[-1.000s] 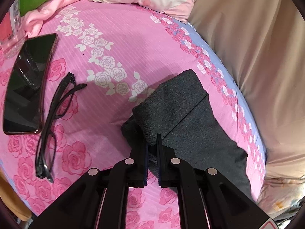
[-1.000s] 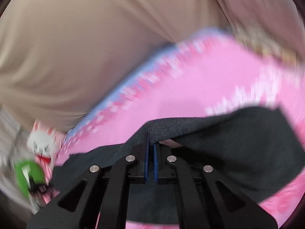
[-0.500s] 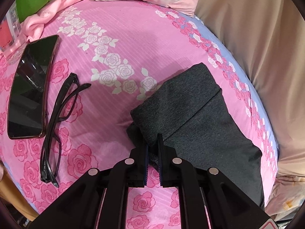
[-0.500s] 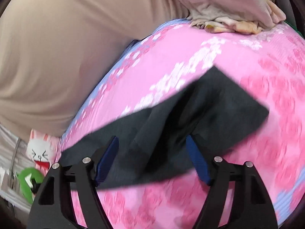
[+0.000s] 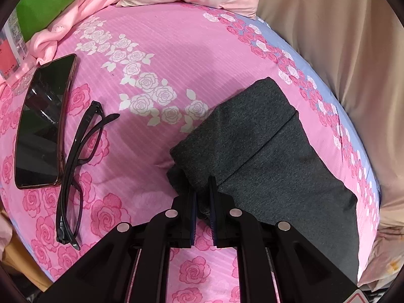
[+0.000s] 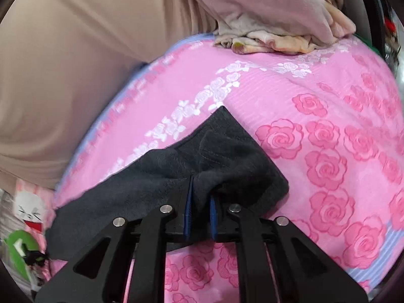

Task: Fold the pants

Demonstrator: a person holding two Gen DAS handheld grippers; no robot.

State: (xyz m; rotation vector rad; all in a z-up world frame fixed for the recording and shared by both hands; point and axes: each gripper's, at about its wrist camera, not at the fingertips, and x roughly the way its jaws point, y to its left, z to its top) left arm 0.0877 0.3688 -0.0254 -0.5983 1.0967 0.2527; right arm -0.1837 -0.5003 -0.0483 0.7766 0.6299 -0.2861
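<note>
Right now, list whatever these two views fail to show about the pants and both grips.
- Left wrist view: the left gripper body covers the near edge of the dark grey pants, so grip depth is hidden.
- Left wrist view: the pants' lower right end runs behind the gripper body and out at the rim.
- Right wrist view: bunched fabric hides the right gripper fingertips.
- Right wrist view: the pants pass under the gripper body, so their near edge is unseen.

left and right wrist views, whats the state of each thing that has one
pants: folded over, lying on the bed, pinched at two spots
left gripper: shut on pants
right gripper: shut on pants
glasses: folded, lying flat
phone: screen dark, face up
</note>
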